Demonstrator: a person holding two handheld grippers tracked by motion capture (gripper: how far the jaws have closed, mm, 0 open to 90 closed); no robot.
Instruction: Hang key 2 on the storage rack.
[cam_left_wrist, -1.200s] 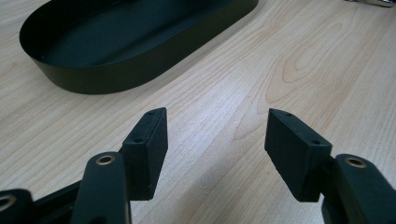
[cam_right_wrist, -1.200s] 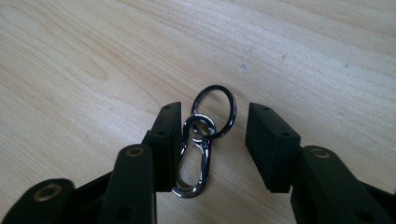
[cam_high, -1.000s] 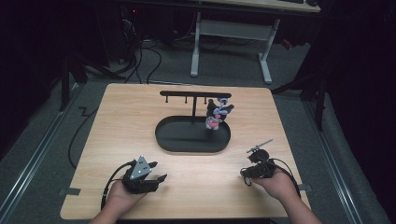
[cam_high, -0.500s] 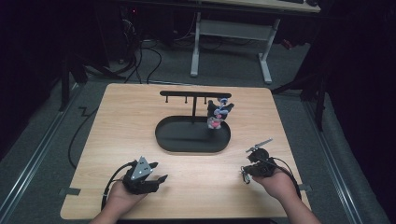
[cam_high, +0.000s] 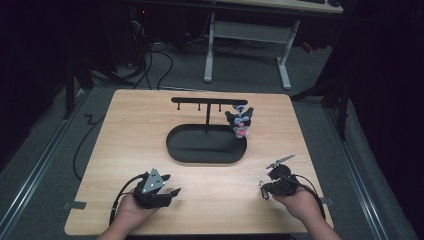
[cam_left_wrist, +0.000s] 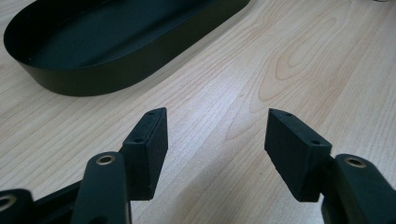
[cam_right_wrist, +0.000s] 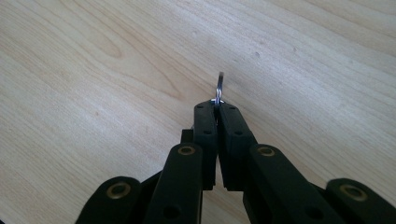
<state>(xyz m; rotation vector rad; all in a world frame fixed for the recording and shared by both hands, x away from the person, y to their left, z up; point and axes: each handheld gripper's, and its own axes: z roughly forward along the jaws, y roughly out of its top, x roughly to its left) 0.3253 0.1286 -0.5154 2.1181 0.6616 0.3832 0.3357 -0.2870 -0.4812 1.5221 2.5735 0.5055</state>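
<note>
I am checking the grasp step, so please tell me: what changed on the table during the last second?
The right hand-held gripper closed its jaws and now pinches a small metal ring. The left hand-held gripper stayed open and in place; the black tray and plush toy did not move.

Metal ring (cam_right_wrist: 219, 87) (edge-on) in right gripper (cam_right_wrist: 217, 105)
</note>
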